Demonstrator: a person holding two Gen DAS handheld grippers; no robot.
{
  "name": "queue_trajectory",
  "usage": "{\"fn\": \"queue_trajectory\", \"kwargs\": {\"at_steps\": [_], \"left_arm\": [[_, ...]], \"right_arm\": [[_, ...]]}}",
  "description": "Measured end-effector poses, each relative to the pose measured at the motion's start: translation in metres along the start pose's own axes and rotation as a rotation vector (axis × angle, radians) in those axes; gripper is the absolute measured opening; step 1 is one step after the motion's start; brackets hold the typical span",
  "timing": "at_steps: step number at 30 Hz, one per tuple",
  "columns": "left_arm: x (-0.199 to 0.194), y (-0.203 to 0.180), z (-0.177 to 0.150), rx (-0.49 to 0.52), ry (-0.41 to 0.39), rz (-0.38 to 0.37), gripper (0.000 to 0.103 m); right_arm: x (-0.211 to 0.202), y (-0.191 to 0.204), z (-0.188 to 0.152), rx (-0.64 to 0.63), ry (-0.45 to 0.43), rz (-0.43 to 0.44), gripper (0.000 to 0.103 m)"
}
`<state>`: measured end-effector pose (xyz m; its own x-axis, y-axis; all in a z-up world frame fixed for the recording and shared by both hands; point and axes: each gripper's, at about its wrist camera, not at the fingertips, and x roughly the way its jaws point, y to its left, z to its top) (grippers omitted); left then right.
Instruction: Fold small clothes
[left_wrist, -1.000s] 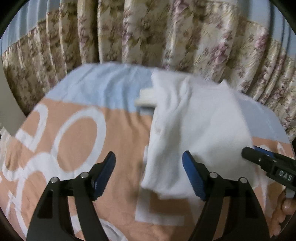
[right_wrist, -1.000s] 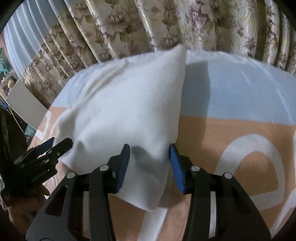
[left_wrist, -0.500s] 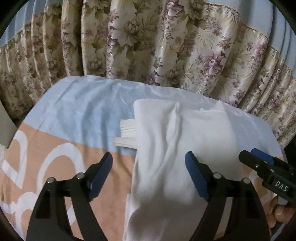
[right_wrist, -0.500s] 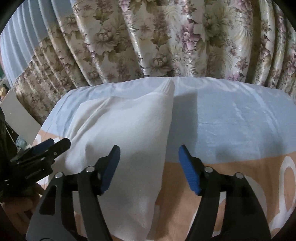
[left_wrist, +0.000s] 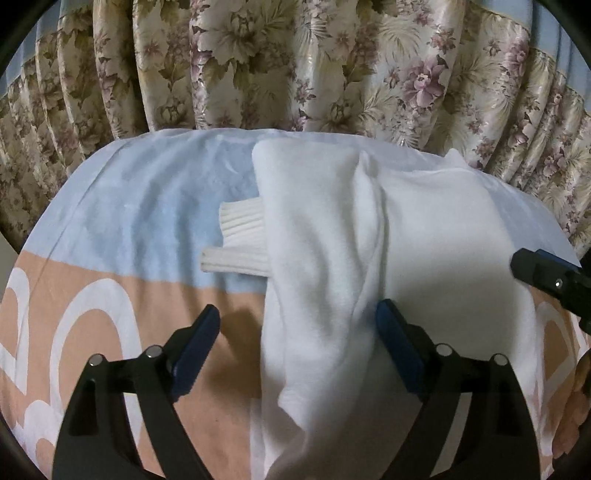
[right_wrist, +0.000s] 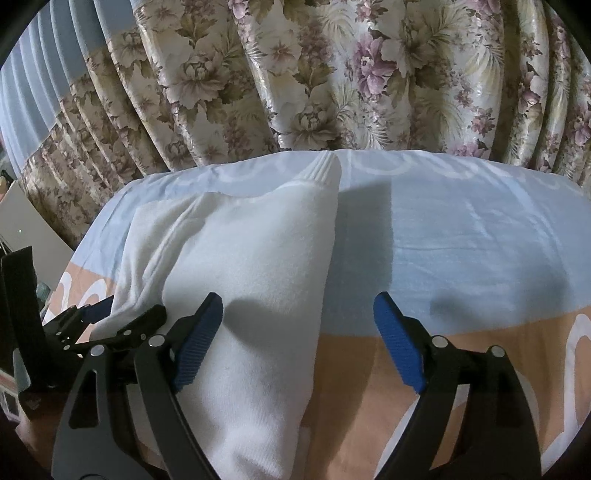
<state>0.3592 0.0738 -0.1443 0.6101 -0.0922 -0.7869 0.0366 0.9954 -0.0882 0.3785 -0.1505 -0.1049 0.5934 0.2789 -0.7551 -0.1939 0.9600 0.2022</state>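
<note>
A white knit garment (left_wrist: 369, 266) lies folded lengthwise on the bed, with two ribbed cuffs (left_wrist: 240, 240) sticking out at its left side. It also shows in the right wrist view (right_wrist: 240, 280), with a ribbed cuff at its far tip. My left gripper (left_wrist: 295, 343) is open and empty, its jaws straddling the garment's near left edge. My right gripper (right_wrist: 297, 332) is open and empty over the garment's right edge; it shows in the left wrist view (left_wrist: 546, 277) at the right.
The bed cover is light blue at the far side (right_wrist: 461, 221) and peach with white shapes nearer (left_wrist: 92, 325). A floral curtain (right_wrist: 332, 74) hangs right behind the bed's far edge. A pale piece of furniture (right_wrist: 26, 229) stands at the left.
My right gripper opened and let go of the garment, which now lies flat. Both grippers moved forward toward the curtain, and my left gripper stayed open.
</note>
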Motion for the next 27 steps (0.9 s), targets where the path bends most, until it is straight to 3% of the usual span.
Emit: {"fn": "queue_trajectory", "kwargs": {"at_steps": [10, 13, 16, 17, 18, 20, 21, 22, 23, 24, 27], "left_arm": [[-0.001, -0.004, -0.005, 0.011, -0.034, 0.002, 0.086], [0.0, -0.002, -0.006, 0.002, -0.033, -0.013, 0.086], [0.001, -0.001, -0.006, -0.006, -0.034, -0.024, 0.086], [0.001, -0.001, -0.005, -0.006, -0.035, -0.024, 0.086], [0.001, -0.001, -0.005, -0.007, -0.035, -0.023, 0.086], [0.001, 0.0, -0.006, -0.009, -0.033, -0.03, 0.085], [0.001, 0.0, -0.005, -0.012, -0.033, -0.034, 0.083], [0.001, 0.0, -0.006, -0.019, -0.033, -0.047, 0.081], [-0.001, -0.001, -0.006, -0.029, -0.033, -0.073, 0.07], [-0.002, -0.004, -0.007, -0.036, -0.032, -0.103, 0.05], [-0.008, -0.024, -0.009, 0.028, -0.047, -0.07, 0.033]], "right_arm": [[0.014, 0.004, 0.003, 0.01, 0.023, 0.016, 0.086], [0.032, 0.003, 0.0, 0.022, 0.084, 0.009, 0.09], [0.05, -0.013, -0.008, 0.129, 0.124, 0.089, 0.09], [0.049, -0.011, -0.009, 0.116, 0.116, 0.086, 0.084], [0.047, -0.007, -0.009, 0.094, 0.11, 0.093, 0.072], [0.043, -0.001, -0.006, 0.072, 0.108, 0.116, 0.06], [0.042, 0.002, -0.005, 0.061, 0.108, 0.114, 0.059], [0.041, 0.004, -0.005, 0.052, 0.108, 0.107, 0.058], [0.041, 0.005, -0.005, 0.05, 0.107, 0.107, 0.056], [0.039, 0.006, -0.005, 0.051, 0.107, 0.112, 0.051], [0.035, 0.018, -0.005, -0.012, 0.089, 0.086, 0.043]]}}
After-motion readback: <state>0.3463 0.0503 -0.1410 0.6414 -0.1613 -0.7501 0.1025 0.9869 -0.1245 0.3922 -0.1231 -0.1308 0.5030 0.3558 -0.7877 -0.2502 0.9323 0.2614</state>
